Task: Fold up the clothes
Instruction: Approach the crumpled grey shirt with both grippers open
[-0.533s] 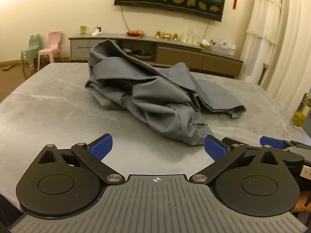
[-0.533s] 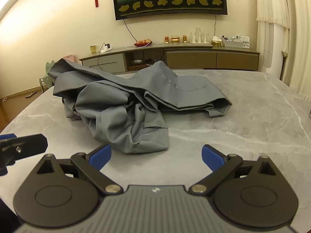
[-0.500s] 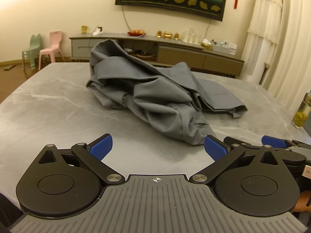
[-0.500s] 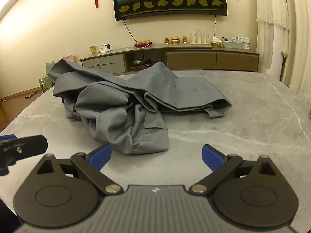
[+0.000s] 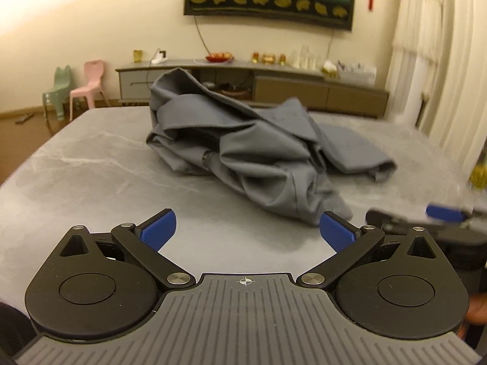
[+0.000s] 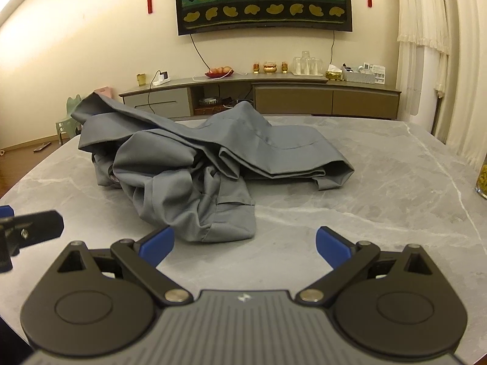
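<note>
A crumpled grey garment (image 5: 255,149) lies in a heap on the grey marble table (image 5: 91,182); it also shows in the right wrist view (image 6: 194,167). My left gripper (image 5: 248,232) is open and empty, just short of the garment's near hem. My right gripper (image 6: 245,241) is open and empty, its left blue pad close to the garment's near corner. The right gripper's blue tip (image 5: 444,213) shows at the right of the left wrist view; the left gripper's finger (image 6: 30,228) shows at the left of the right wrist view.
A glass jar with yellow-green contents (image 6: 482,179) stands at the table's right edge. Behind the table are a long sideboard (image 6: 274,94), pink (image 5: 89,82) and green (image 5: 59,91) small chairs on the left, and white curtains (image 6: 441,60) on the right.
The left wrist view has shifted: the garment sits more to the right and closer. The right gripper has moved slightly toward the garment's near corner. Both grippers stay open.
</note>
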Demonstrator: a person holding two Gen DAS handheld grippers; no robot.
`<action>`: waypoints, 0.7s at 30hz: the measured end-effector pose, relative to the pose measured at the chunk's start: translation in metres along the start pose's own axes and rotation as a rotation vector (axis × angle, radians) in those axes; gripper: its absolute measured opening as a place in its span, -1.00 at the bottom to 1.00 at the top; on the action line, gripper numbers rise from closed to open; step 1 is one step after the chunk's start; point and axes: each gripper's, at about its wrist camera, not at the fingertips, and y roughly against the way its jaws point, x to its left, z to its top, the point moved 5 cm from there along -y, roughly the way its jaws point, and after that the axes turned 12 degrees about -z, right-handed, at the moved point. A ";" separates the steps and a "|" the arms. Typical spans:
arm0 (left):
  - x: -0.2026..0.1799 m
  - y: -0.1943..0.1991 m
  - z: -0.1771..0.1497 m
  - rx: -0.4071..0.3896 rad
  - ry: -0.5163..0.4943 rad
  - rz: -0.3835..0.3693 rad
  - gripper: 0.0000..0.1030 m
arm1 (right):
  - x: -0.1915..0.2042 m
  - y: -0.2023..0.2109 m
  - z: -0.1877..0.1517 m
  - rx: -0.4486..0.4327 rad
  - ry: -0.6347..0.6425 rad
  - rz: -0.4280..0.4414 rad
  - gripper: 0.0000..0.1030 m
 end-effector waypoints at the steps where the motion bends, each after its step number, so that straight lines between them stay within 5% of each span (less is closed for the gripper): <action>1: -0.001 0.000 -0.001 0.007 -0.012 0.002 0.78 | 0.000 0.001 0.000 -0.002 0.003 -0.001 1.00; 7: -0.005 -0.001 -0.005 0.037 -0.040 -0.016 0.67 | 0.002 0.004 0.000 -0.015 0.014 -0.004 1.00; 9: -0.006 0.000 -0.006 0.039 -0.042 -0.024 0.31 | 0.002 0.006 0.001 -0.023 0.017 0.003 0.88; 15: -0.011 0.003 -0.005 0.036 -0.052 -0.019 -0.82 | 0.007 0.011 0.001 -0.010 0.034 0.066 -0.15; 18: -0.013 0.005 -0.004 0.026 -0.059 -0.018 -1.00 | 0.009 0.012 -0.001 0.005 0.039 0.098 -0.99; 21: -0.013 0.009 -0.003 0.009 -0.066 -0.017 -1.00 | 0.009 0.017 0.001 -0.016 0.034 0.113 -1.00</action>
